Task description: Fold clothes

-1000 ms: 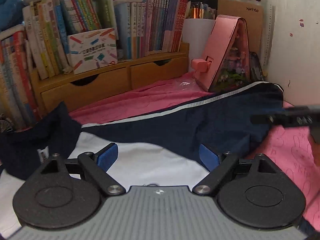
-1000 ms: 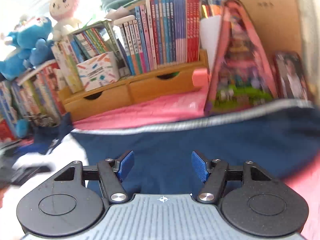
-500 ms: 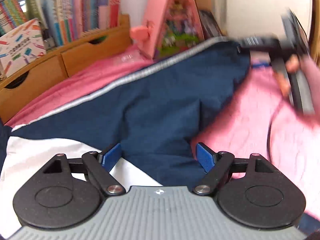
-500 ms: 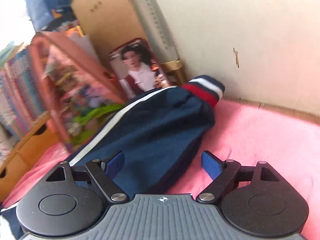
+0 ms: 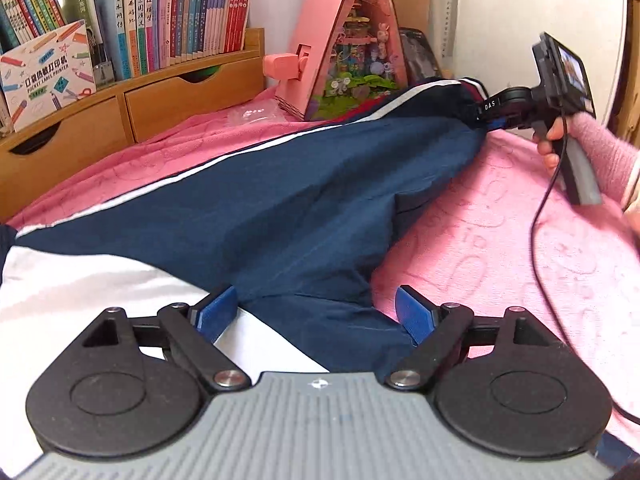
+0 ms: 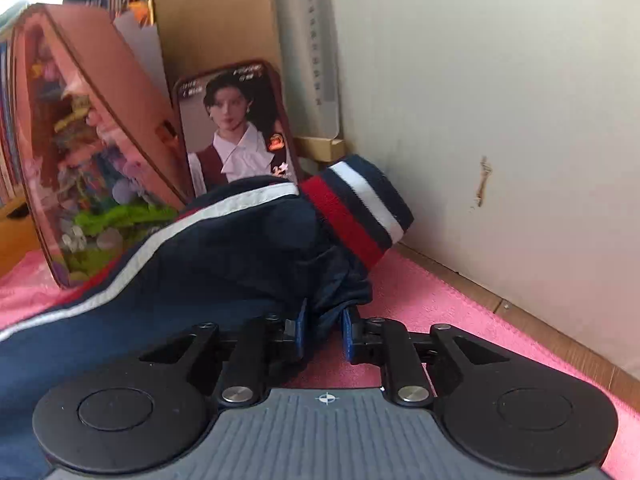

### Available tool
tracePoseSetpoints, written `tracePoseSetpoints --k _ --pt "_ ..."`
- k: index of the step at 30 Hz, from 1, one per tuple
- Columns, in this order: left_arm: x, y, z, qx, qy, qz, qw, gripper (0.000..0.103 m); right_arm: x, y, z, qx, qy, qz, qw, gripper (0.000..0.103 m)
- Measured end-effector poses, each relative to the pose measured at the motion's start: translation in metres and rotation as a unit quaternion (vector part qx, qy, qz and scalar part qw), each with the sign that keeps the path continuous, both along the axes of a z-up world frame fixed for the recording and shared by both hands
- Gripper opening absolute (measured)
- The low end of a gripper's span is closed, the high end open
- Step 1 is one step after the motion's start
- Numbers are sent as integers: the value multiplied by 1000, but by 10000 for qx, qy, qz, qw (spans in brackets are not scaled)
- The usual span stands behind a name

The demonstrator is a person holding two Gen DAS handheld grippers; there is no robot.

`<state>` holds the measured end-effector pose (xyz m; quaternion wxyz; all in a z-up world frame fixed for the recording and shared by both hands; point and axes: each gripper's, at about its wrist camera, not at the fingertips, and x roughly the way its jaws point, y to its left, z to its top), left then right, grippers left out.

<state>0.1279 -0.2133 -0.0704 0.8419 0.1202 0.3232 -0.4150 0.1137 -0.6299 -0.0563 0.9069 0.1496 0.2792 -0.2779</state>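
A navy and white jacket (image 5: 280,208) lies spread on a pink blanket (image 5: 500,248); its long navy sleeve with a white stripe runs to the far right. My left gripper (image 5: 316,312) is open, low over the jacket where the navy sleeve meets the white body. My right gripper (image 6: 324,328) is shut on the navy sleeve fabric (image 6: 248,256) just short of the red, white and navy cuff (image 6: 360,208). The right gripper also shows in the left wrist view (image 5: 494,114), at the sleeve's end.
A pink triangular toy house (image 5: 344,40) and a photo card (image 6: 236,128) stand just behind the sleeve. A wooden drawer shelf with books (image 5: 160,60) lines the back. A white wall (image 6: 500,100) closes the right side near the cuff.
The right gripper moved up to the sleeve end and closed on the fabric near the cuff. The left gripper shifted slightly right over the jacket and stayed open.
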Motion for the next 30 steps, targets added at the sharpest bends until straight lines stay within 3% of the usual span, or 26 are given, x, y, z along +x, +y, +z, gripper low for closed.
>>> tracePoseSetpoints --k 2,6,8,9,11,14,19,20,23,25,28,29,30 --pt "-6 17 8 -333 260 13 9991 86 -16 14 10 -471 75 -47 9988 72" --pt "-23 73 23 -566 48 650 9963 86 -41 58 40 -1087 -40 449 9931 73" --pt "-31 104 30 -603 -162 1055 9925 86 -54 90 55 -1175 -277 1036 9873 76" --pt "-33 127 32 -568 -235 1372 9886 86 -59 109 62 -1189 -413 1424 9818 83" --pt "-36 174 32 -352 -303 2033 9780 86 -68 149 75 -1191 -673 2224 9653 92" --pt "-44 239 28 23 -351 2994 9535 86 -63 218 83 -893 -806 3510 9286 95" --pt "-51 345 13 382 -254 4389 8974 85 -30 344 87 -101 -428 5130 8573 97" --pt "-50 360 10 407 -223 4508 8914 84 -26 366 87 -101 -277 5276 8490 97" --pt "-44 405 4 520 -272 4867 8716 99 -22 427 85 -274 160 5570 8299 97" --pt "-43 436 5 593 -261 5267 8476 99 -25 452 85 -478 345 5683 8207 97" --pt "-43 481 10 690 -305 5874 8057 82 -31 467 82 -682 536 5798 8101 97" --pt "-45 493 13 652 -357 6005 7961 74 -31 470 80 -702 574 5835 8070 97" --pt "-48 503 17 440 -419 6009 7970 72 -32 473 77 -722 611 5872 8039 97"
